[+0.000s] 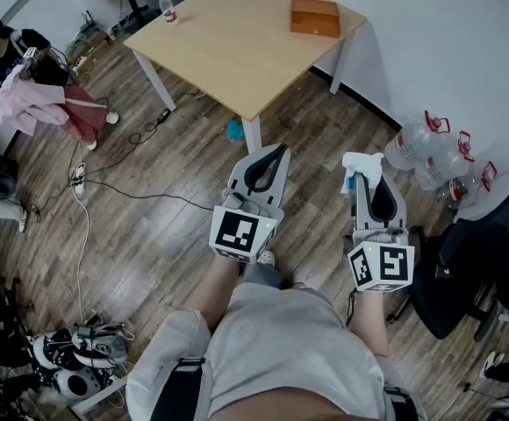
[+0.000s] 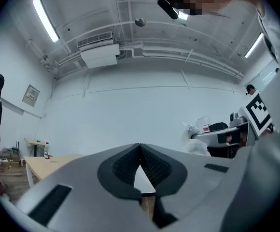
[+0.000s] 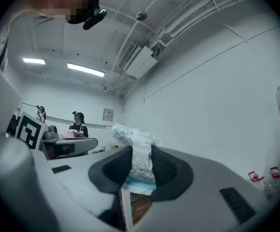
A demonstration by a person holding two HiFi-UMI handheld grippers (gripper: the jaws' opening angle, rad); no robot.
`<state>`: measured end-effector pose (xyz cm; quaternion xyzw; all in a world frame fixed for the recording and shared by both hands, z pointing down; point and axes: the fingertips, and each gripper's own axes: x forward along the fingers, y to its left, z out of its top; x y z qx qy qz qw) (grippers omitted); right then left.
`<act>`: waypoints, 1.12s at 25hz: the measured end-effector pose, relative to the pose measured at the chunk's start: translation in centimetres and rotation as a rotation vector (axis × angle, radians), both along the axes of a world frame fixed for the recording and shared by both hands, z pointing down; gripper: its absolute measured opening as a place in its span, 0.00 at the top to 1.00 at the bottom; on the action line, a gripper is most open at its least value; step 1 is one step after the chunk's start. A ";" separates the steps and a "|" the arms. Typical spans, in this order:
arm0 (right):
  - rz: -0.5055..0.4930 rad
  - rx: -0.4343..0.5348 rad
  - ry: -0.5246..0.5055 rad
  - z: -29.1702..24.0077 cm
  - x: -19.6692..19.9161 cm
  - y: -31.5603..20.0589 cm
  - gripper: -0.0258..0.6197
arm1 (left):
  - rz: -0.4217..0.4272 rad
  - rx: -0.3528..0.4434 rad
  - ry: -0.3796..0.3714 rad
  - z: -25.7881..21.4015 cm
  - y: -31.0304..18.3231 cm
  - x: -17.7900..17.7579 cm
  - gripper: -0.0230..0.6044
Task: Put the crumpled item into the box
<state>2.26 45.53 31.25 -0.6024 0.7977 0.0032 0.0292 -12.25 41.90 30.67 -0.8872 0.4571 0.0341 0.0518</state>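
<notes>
My right gripper [image 1: 365, 175] is shut on a crumpled white and pale blue item [image 1: 361, 165], which sticks up between the dark pads [image 3: 165, 170] in the right gripper view, where the crumpled item [image 3: 139, 157] fills the gap. My left gripper [image 1: 272, 160] is shut with nothing in it; its pads [image 2: 154, 166] meet at the tips. Both are held level in front of the person, above the wooden floor. The brown box [image 1: 315, 17] lies on the far right corner of the light wooden table [image 1: 228, 51], well ahead of both grippers.
A bottle [image 1: 168, 8] stands at the table's far left corner. Water jugs [image 1: 430, 152] sit by the wall at right, a black chair [image 1: 474, 261] beside them. Cables [image 1: 105, 178] trail across the floor at left, where a person [image 1: 26, 68] stands. A small blue object [image 1: 234, 131] lies under the table.
</notes>
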 end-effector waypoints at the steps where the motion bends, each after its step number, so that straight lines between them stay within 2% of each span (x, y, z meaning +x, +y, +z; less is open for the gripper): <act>1: -0.003 0.002 0.003 -0.1 -0.1 -0.1 0.77 | 0.001 0.001 0.001 0.0 -0.1 0.0 0.94; 12: 0.016 0.009 -0.001 -0.3 -0.6 -0.7 0.77 | 0.013 0.010 0.012 -0.3 -0.8 -0.6 0.94; 23: 0.048 0.052 0.015 -0.2 -1.7 -3.3 0.77 | 0.050 0.035 0.018 0.0 -3.9 -1.4 0.94; 28: 0.057 0.059 0.007 -0.3 -3.9 -5.7 0.77 | 0.075 0.047 0.014 -0.1 -6.5 -3.0 0.94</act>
